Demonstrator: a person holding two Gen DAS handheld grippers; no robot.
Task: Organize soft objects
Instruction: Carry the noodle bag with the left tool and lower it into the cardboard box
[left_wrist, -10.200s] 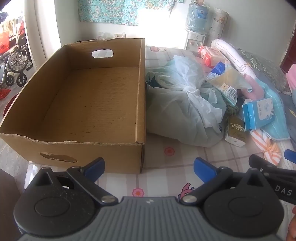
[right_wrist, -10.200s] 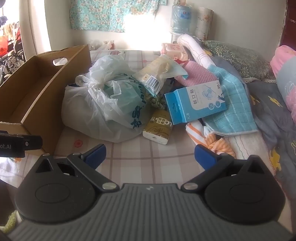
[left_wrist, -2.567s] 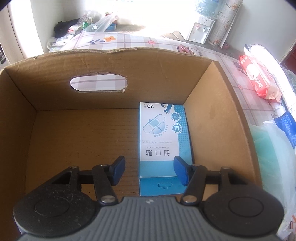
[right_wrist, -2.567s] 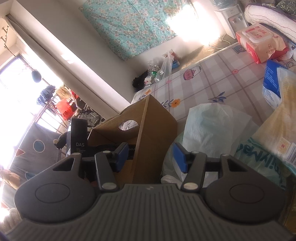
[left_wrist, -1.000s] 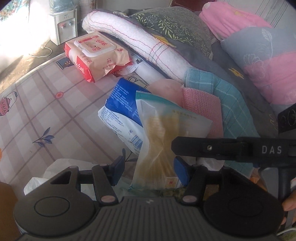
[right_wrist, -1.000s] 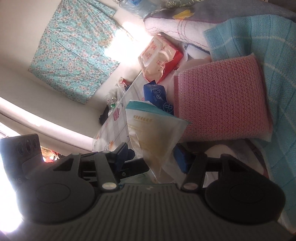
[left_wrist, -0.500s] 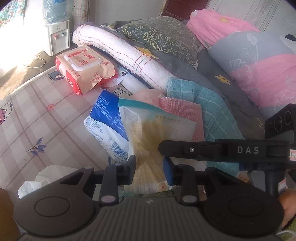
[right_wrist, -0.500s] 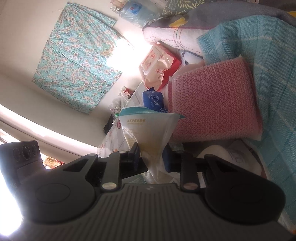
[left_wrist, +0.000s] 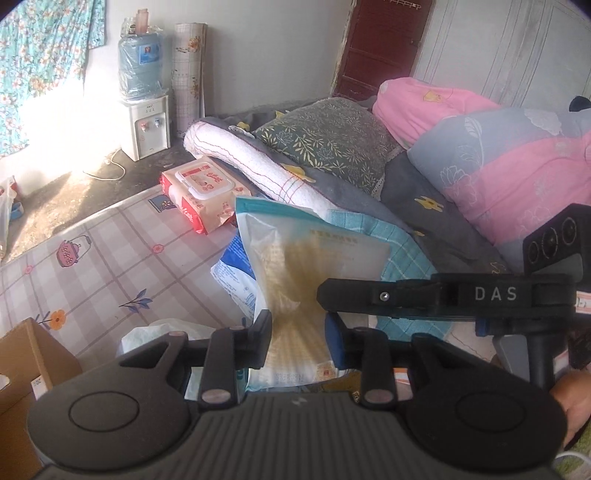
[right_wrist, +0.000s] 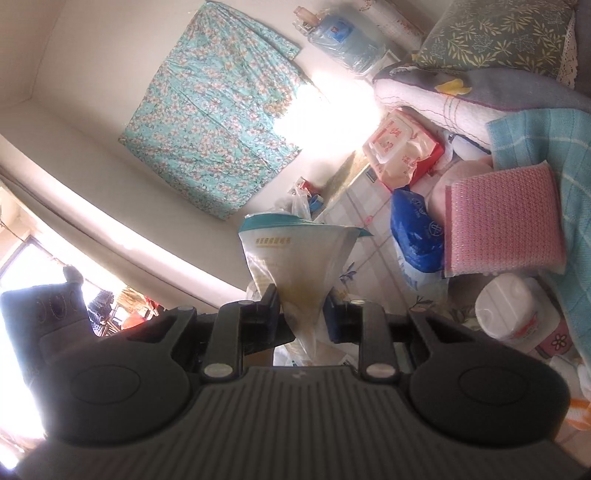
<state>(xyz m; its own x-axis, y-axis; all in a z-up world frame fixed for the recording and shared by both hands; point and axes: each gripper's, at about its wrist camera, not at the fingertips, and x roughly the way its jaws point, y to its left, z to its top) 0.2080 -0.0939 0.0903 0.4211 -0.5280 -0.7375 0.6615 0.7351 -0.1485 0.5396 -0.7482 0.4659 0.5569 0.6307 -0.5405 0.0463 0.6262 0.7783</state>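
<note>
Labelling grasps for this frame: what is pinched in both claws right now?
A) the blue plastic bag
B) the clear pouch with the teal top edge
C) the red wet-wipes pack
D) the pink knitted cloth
B: the clear pouch sits pinched between the pads of the left claw, and the right wrist view shows the right claw squeezing its lower part too; the other three items lie untouched.

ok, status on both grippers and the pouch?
Left gripper and right gripper both shut on the clear pouch, jaws just closed. Pouch lifted clear of the pile. Cardboard box at lower left, nothing blocking.
</note>
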